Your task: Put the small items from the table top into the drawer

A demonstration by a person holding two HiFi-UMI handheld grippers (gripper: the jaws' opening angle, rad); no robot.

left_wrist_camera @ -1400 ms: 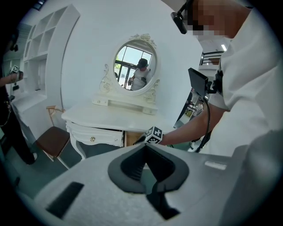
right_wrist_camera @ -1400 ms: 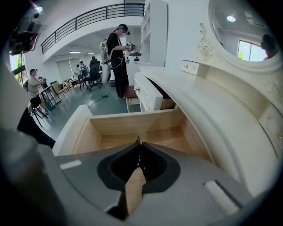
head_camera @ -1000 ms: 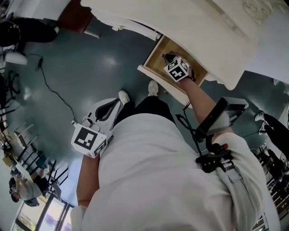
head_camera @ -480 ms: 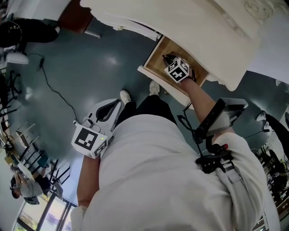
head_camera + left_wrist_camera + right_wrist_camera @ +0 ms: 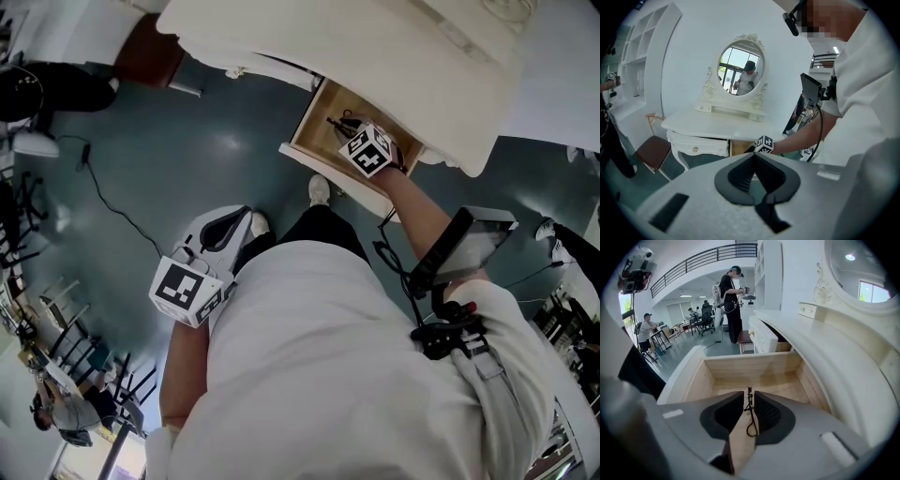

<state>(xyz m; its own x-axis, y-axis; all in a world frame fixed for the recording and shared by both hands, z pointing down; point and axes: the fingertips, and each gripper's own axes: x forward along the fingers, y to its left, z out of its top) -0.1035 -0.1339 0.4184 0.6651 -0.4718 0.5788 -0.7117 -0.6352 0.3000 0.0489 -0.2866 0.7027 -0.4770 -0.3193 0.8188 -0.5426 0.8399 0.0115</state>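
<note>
right gripper (image 5: 749, 395) opening in drawer (image 5: 750, 365) | thin black loop (image 5: 752, 413) between jaws | (left gripper (image 5: 754, 157) closed, empty)

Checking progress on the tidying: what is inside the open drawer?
A thin black looped cord sits between the right gripper's opening fingers, above the drawer's bare wooden floor. The gripper's body covers the floor's near part.

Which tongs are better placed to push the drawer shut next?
Probably the right tongs: they hang inside the open drawer, opening around a thin black cord. The left tongs are low, beside the hip.
</note>
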